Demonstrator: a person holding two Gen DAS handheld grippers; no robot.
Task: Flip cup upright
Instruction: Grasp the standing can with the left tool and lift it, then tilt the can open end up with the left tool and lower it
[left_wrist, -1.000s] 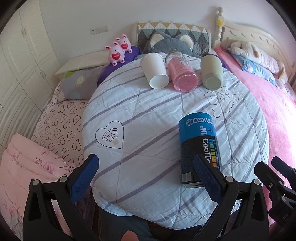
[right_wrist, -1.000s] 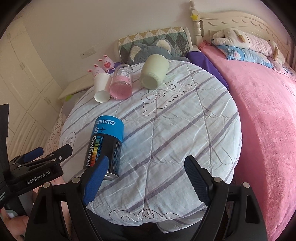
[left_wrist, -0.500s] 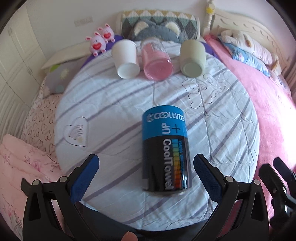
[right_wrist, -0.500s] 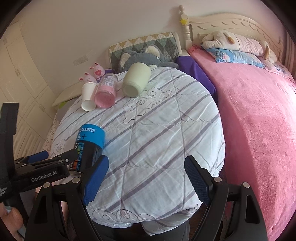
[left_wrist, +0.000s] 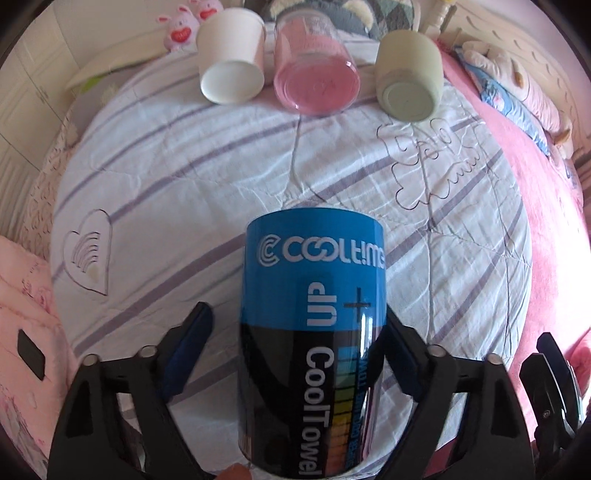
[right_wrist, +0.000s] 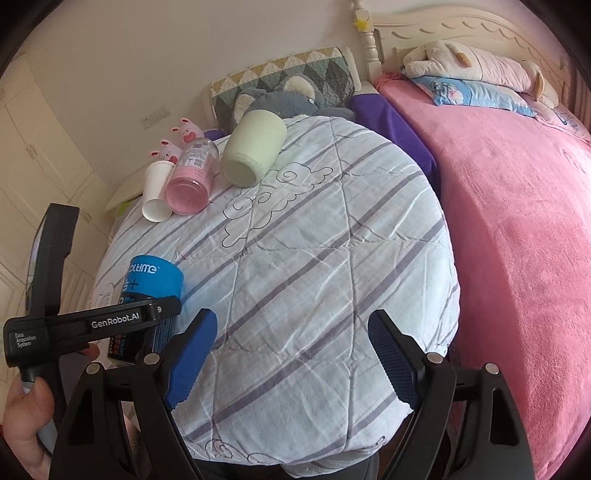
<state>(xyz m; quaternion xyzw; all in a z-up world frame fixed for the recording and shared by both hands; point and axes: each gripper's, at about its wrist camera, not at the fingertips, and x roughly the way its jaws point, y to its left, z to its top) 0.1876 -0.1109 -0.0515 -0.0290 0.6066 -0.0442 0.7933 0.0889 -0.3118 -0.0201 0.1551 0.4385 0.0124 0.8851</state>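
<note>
Striped quilt (left_wrist: 229, 177): left tool (left_wrist: 295, 354) straddles canister (left_wrist: 314, 332).

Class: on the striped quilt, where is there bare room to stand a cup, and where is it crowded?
Free: the wide middle of the striped quilt, between the far row and the right gripper. Crowded: the far edge, where the white paper cup, pink jar and pale green cup lie. The left gripper straddles the blue CoolTowel can.
</note>
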